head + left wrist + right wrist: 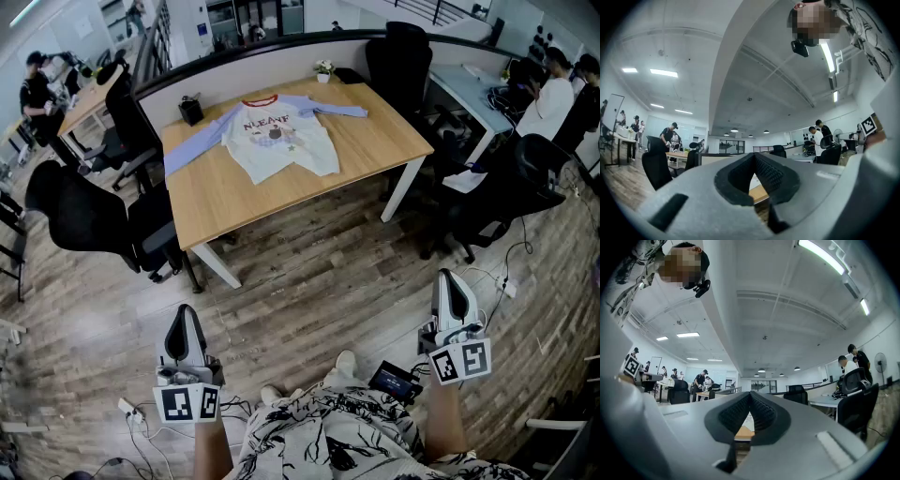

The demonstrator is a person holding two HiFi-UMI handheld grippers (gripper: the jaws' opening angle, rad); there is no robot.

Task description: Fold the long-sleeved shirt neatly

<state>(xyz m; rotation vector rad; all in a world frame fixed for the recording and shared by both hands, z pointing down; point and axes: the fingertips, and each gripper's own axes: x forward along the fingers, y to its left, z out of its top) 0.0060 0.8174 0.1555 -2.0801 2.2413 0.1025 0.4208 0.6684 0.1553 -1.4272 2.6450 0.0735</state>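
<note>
One long-sleeved shirt (281, 139) is lying flat and face up on the far half of the wooden bench (225, 202). Its white body is showing a chest print and a red collar, and its pale blue sleeves are stretching out to both sides. A small potted plant (323, 69) and a black object (191, 110) are sitting near the bench's back edge, apart from the shirt. Black office chairs (84, 216) are standing around the bench. Well short of it, over the wooden floor (309, 272), the person is holding both tools close to the body. The left hand-held gripper (185, 311) is keeping its jaws pressed together on nothing, and the right hand-held gripper (450, 277) is likewise closed and empty, both pointing toward the bench
</note>
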